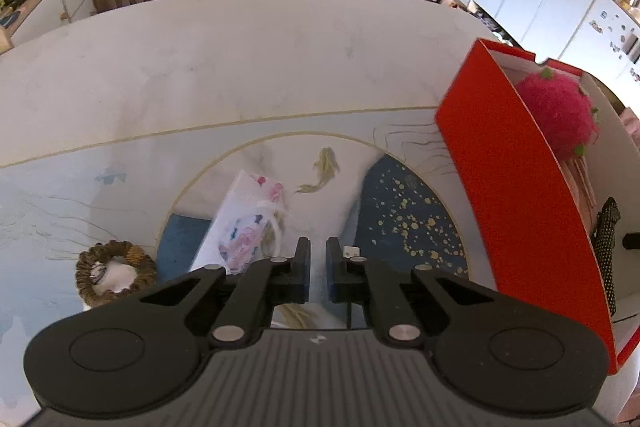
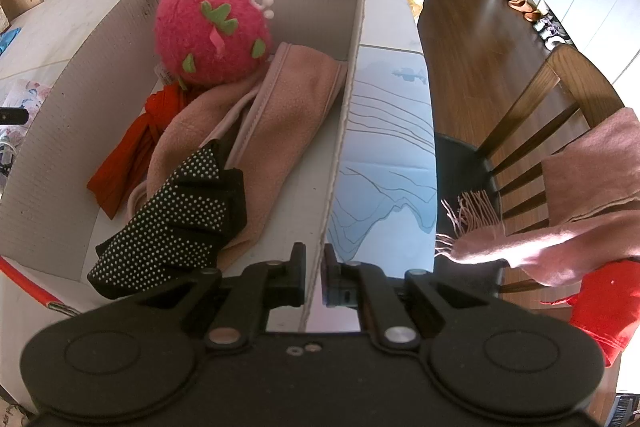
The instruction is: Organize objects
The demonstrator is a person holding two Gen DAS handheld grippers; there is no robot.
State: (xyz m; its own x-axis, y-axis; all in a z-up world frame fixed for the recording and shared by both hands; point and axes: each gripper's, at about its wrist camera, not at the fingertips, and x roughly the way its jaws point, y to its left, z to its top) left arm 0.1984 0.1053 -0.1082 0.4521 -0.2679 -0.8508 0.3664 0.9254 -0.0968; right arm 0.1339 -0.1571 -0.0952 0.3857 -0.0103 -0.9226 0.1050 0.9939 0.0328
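right gripper (image 2: 314,269): nearest the lens; fingers are being held narrow, pinched on the right wall of the box (image 2: 348,99), wall edge sitting between the pads.
left gripper (image 1: 318,259): fingers are being held nearly together, nothing seen between them; hovering over the mat (image 1: 404,211), well apart from the box.
box: being held open on the table (image 1: 240,59); thin cardboard wall is likely being bent if pulled sideways, and the box could be dragged or tipped.
pink cloth (image 2: 288,99): lying inside along the right wall, could be shifted by a tilt.
strawberry plush (image 2: 212,31): sitting at the far end of the box, round, could be rolled out.
dotted black fabric (image 2: 176,223): draped over the near rim, probably first to be slipping out.
floral pouch (image 1: 248,219): still being left outside on the mat, just ahead of the left gripper.
woven ring (image 1: 116,273): also outside, left of pouch; could be knocked off the edge by a low sweep.
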